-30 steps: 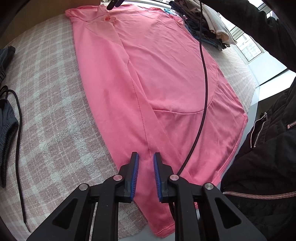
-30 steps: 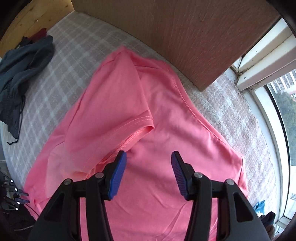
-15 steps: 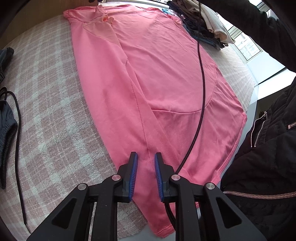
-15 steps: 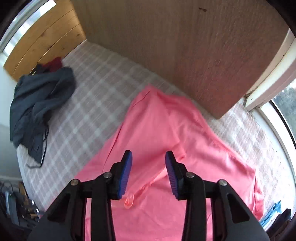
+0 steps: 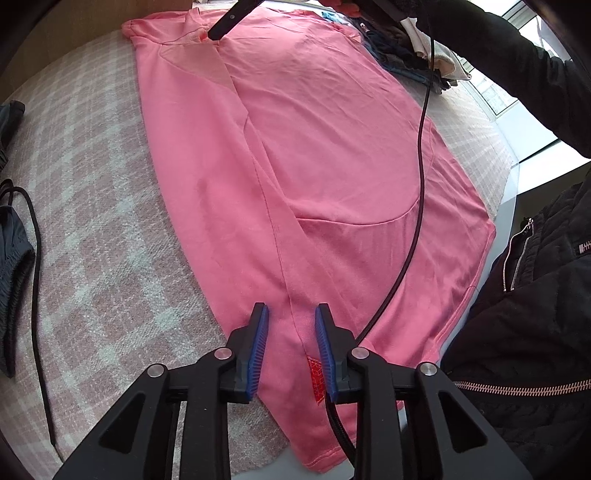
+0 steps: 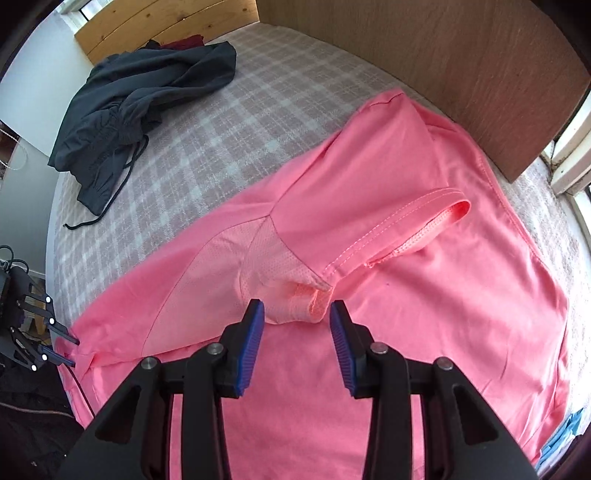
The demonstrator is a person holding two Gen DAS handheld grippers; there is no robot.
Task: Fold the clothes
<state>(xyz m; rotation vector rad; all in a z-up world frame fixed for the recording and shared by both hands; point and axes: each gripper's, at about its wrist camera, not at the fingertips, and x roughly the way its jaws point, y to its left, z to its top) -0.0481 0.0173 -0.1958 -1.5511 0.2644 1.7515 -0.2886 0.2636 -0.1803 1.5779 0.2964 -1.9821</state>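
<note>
A pink T-shirt (image 5: 332,155) lies flat on the plaid bed cover (image 5: 92,221), its left side folded inward. My left gripper (image 5: 290,345) is open low over the hem end, with the fold's edge and a red tag (image 5: 316,380) between its fingers. In the right wrist view the folded-over sleeve (image 6: 388,206) rests on the T-shirt (image 6: 461,314). My right gripper (image 6: 297,332) hovers open just before the sleeve's mesh underarm (image 6: 291,299), holding nothing. The left gripper (image 6: 68,350) shows at the hem there, and the right gripper's fingertip (image 5: 225,26) near the collar.
A dark grey garment (image 6: 147,92) with a drawstring lies crumpled at the far side of the bed. Folded clothes (image 5: 410,51) are stacked by the window. A black cable (image 5: 417,221) hangs across the shirt. A person's black jacket (image 5: 535,332) is at the bed's edge. A wooden headboard (image 6: 443,55) borders the bed.
My right gripper rose away from the sleeve, then came back down close to its underarm, jaws wider than half a second ago. The left gripper's jaws widened slightly at the hem.
</note>
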